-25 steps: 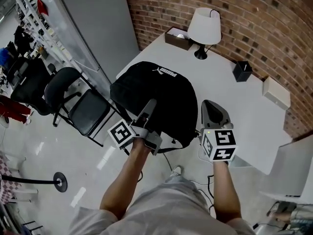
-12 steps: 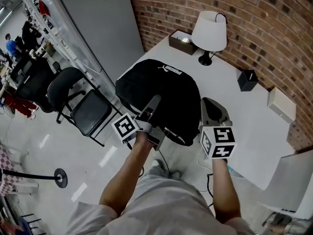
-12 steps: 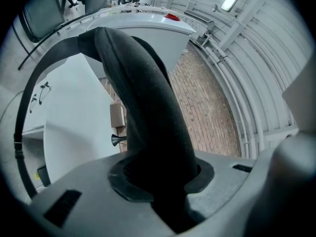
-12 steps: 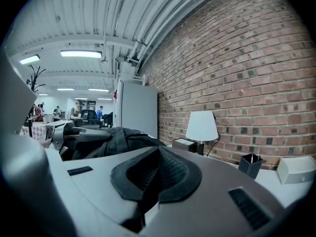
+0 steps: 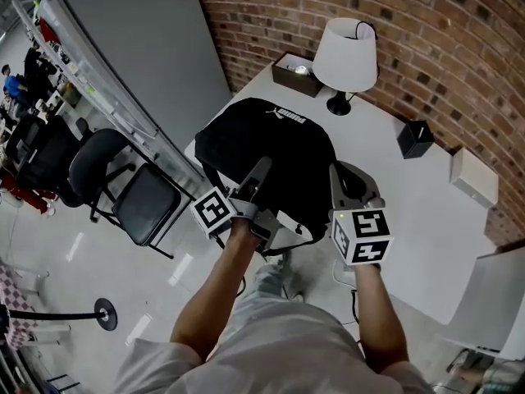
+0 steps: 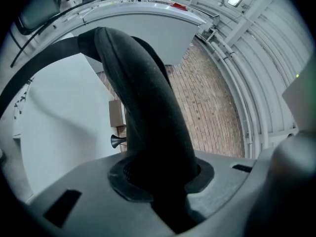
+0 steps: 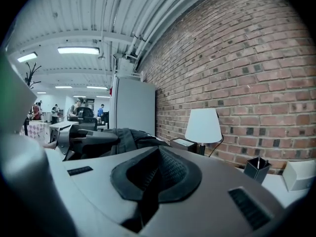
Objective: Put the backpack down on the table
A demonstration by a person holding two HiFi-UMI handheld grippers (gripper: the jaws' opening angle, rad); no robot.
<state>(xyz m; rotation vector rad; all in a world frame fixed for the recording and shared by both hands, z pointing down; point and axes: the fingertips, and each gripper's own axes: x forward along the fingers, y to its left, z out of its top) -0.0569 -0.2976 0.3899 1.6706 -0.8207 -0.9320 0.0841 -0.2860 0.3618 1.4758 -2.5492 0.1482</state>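
Over the near left corner of the white table (image 5: pixel 402 203), the black backpack (image 5: pixel 262 150) sits with its logo panel facing up. Its bulk lies across the corner and its lower edge pokes past the table's rim toward the person. Whether its full weight is on the tabletop, I cannot tell.

The left gripper (image 5: pixel 259 171) comes in from below, and its own view settles the grip: a thick black strap (image 6: pixel 148 122) arches up from between the jaws, which are clamped on it. Just to the right, the right gripper (image 5: pixel 349 180) hangs above the table edge beside the bag, apart from it. Its pads (image 7: pixel 168 169) are pressed together with nothing between them.

Farther back on the table, a white-shaded lamp (image 5: pixel 344 52) stands near the brick wall (image 5: pixel 443 39), with a brown box (image 5: pixel 294 71) just to its left. A small black holder (image 5: pixel 414 138) and a pale box (image 5: pixel 473 176) sit along the wall side. Off the table's left, two black chairs (image 5: pixel 139 199) stand on the shiny floor (image 5: pixel 66 261).
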